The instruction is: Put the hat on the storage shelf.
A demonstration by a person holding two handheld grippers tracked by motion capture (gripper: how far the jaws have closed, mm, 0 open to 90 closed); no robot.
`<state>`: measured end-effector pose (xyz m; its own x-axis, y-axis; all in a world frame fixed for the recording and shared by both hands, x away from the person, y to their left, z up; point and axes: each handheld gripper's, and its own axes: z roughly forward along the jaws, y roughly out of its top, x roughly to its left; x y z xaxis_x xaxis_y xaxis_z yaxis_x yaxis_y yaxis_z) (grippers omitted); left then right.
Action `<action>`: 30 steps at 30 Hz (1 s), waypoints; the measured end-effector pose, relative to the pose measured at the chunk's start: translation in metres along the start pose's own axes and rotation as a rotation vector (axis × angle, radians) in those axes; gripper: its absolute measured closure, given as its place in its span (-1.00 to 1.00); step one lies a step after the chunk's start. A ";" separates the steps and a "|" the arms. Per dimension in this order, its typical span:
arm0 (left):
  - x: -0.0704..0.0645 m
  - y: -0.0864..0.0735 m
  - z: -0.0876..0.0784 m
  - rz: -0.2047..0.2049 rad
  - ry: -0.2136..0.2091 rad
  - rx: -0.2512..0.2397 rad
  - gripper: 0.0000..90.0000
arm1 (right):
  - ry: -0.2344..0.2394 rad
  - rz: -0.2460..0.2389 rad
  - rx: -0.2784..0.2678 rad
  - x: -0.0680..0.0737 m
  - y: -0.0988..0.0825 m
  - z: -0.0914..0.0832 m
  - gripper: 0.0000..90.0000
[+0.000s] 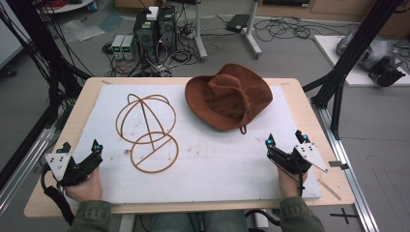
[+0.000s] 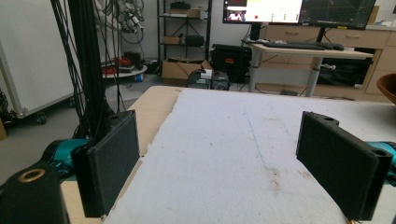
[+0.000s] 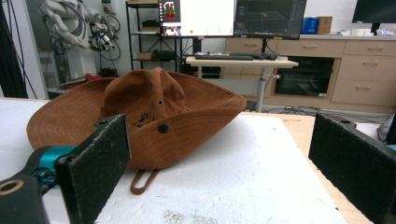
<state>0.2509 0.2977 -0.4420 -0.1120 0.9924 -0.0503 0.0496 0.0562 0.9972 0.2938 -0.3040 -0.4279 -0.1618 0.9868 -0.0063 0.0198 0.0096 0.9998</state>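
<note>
1. Start state: left gripper [image 1: 80,152] and right gripper [image 1: 285,140] both rest at the near edge of the white mat [image 1: 217,169], jaws spread wide, nothing between them. The work looks like getting the brown hat [image 1: 229,99] onto the wire stand [image 1: 147,128].
2. Hat sits at the far middle-right of the mat, crown up, just ahead of the right gripper; stand is to its left, near but apart.
3. Risk: soft brim (floppy, curled up at the sides). A one-sided pinch w/ the right gripper could let the hat sag or fold.
4. Risk: chin loop [image 3: 142,179] hangs off the near brim and could snag a jaw or the wire.
5. Risk: stand looks light and thin; a bump from the hat or the left gripper may tip or slide it, esp. if nothing steadies the base ring.
</note>
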 end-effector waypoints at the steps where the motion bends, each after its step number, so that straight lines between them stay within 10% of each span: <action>1: 0.000 0.000 0.000 0.000 -0.001 0.000 -0.70 | -0.003 0.004 0.002 0.000 0.000 0.000 -0.88; 30: 0.001 -0.001 0.002 -0.005 -0.007 -0.004 -0.70 | 0.001 0.006 0.008 0.000 -0.001 0.001 -0.88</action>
<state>0.2526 0.2987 -0.4428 -0.1049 0.9929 -0.0560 0.0449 0.0610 0.9971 0.2946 -0.3038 -0.4291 -0.1624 0.9867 -0.0006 0.0290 0.0053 0.9996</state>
